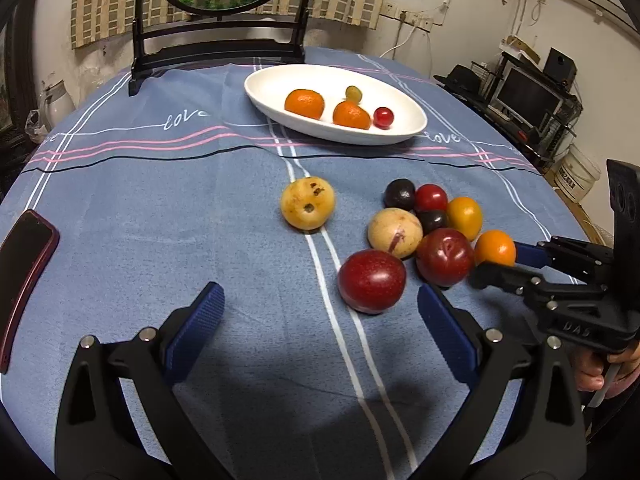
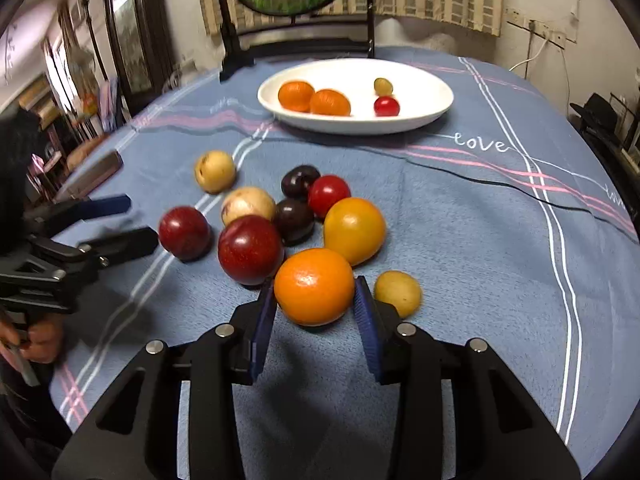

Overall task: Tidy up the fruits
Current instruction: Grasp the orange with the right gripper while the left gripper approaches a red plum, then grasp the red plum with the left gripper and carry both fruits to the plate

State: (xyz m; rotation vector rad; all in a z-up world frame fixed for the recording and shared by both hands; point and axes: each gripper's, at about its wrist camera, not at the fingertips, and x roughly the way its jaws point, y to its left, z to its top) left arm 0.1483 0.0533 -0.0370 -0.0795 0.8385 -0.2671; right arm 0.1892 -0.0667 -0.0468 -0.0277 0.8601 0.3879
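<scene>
A white oval plate [image 1: 404, 128] [image 2: 436, 92] at the far side holds two oranges, a green grape and a red cherry tomato. A cluster of loose fruit lies on the blue tablecloth: red plums [image 1: 372, 280] [image 2: 250, 249], dark plums, yellow fruits. My right gripper [image 2: 315, 300] [image 1: 496, 254] is shut on an orange [image 2: 315, 286] [image 1: 495, 247] at the cluster's near edge; its blue pads touch both sides. My left gripper [image 1: 320, 304] [image 2: 128, 220] is open and empty, just short of a red plum.
A phone in a red case [image 1: 24, 276] lies at the table's left edge. A black framed stand [image 1: 216, 48] is behind the plate. A lone yellow fruit [image 1: 307, 208] sits left of the cluster. A small yellow fruit [image 2: 398, 293] lies right of my right gripper.
</scene>
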